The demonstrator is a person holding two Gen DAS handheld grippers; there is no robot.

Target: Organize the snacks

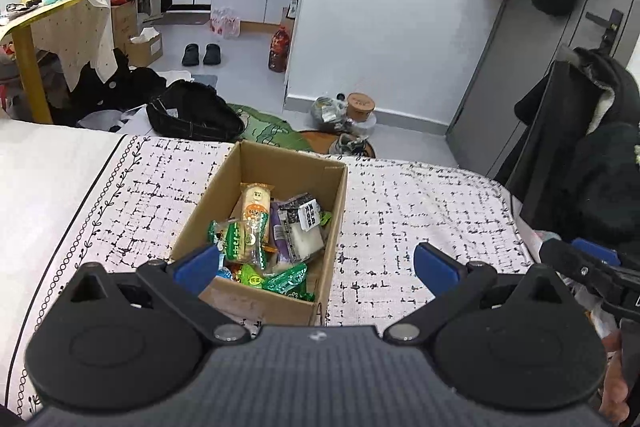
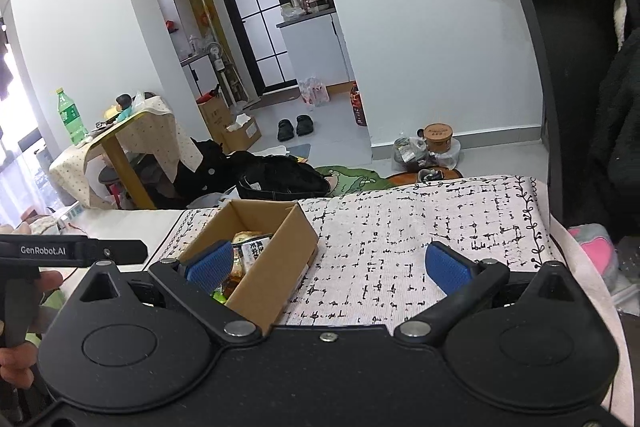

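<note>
A brown cardboard box [image 1: 224,183] sits on the patterned white cloth [image 1: 420,211] and holds several wrapped snacks [image 1: 256,227]: a yellow-orange packet, green packets, and a black-and-white packet. My left gripper [image 1: 316,265] is open and empty, just behind the box's near edge. In the right wrist view the box [image 2: 280,259] lies to the left, with snacks [image 2: 250,247] showing inside. My right gripper [image 2: 330,263] is open and empty over the cloth [image 2: 400,235], its left finger in front of the box.
The cloth-covered surface ends at a far edge, with the floor beyond. A black bag [image 1: 192,115], green rug [image 1: 272,131], shoes and a small yellow table [image 2: 116,135] stand past it. A dark chair with coats [image 1: 580,147] is at right.
</note>
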